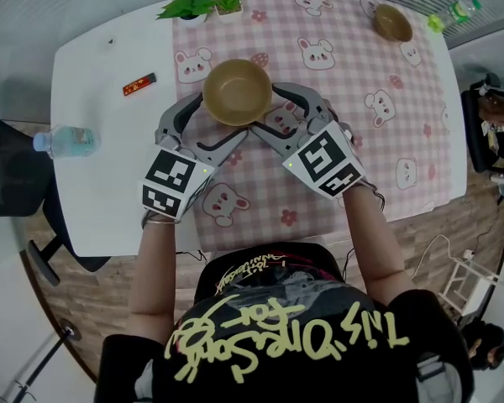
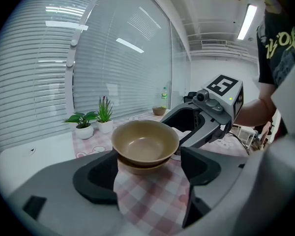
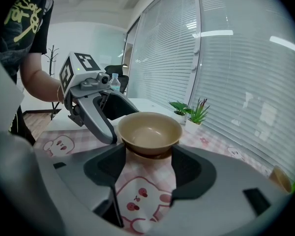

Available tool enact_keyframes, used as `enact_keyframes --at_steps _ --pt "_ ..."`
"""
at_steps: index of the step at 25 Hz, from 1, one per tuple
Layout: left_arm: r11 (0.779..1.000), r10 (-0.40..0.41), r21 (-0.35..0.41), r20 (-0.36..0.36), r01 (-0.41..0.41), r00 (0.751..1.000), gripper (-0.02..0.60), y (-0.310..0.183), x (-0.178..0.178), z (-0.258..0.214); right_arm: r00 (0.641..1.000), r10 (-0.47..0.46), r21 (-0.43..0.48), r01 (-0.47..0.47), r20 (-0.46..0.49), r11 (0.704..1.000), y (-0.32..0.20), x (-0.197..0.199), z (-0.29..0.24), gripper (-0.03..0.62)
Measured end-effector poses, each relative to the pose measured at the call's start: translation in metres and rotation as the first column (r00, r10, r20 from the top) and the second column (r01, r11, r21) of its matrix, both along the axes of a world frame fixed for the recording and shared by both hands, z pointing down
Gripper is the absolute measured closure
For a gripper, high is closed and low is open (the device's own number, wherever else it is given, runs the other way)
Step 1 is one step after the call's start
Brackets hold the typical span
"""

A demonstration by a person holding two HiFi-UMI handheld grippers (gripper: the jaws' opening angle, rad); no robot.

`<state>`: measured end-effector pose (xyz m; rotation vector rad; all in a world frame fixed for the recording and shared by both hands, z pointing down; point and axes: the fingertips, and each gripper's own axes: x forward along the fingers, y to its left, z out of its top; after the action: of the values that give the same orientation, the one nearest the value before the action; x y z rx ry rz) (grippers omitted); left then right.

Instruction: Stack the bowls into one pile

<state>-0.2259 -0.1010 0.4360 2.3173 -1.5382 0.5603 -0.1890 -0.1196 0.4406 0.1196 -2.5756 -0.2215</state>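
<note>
Two tan bowls sit nested near the middle of the pink checked cloth (image 1: 353, 183). The upper bowl (image 1: 238, 91) rests inside the lower bowl (image 2: 142, 167), of which only a rim shows beneath it in the gripper views. The left hand-held gripper (image 1: 212, 126) comes at the pair from the near left with its jaws spread wide. One jaw reaches up along the pile's left side and the other lies under its near edge, and I see no clamping on the bowls. The right hand-held gripper (image 1: 277, 116) mirrors it from the near right, jaws just as wide, so the pile sits ringed by four jaw tips. Each gripper's own view shows bare cloth between the jaws, with the bowls standing just past the tips. I cannot tell whether any tip actually touches the pile. A third bowl (image 1: 393, 22) of the same colour stands alone at the cloth's far right corner, well apart from the others, and a greenish bottle (image 1: 454, 13) lies just beside it. At the far left edge of the cloth stand two small potted plants (image 1: 206, 0). On the bare white bench (image 1: 101, 191) to the left lie a small red object (image 1: 139, 83) and, nearer the edge, a water bottle (image 1: 65, 141) on its side.
</note>
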Motion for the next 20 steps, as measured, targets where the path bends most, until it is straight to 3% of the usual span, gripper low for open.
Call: enact_keyframes --at_steps 20 --pt "1.0 0.006 -0.021 0.022 -0.005 1.0 0.181 -0.003 -0.002 0.008 0.997 0.009 0.019 -0.007 -0.079 1.0 -0.004 0.005 0.012 0.321"
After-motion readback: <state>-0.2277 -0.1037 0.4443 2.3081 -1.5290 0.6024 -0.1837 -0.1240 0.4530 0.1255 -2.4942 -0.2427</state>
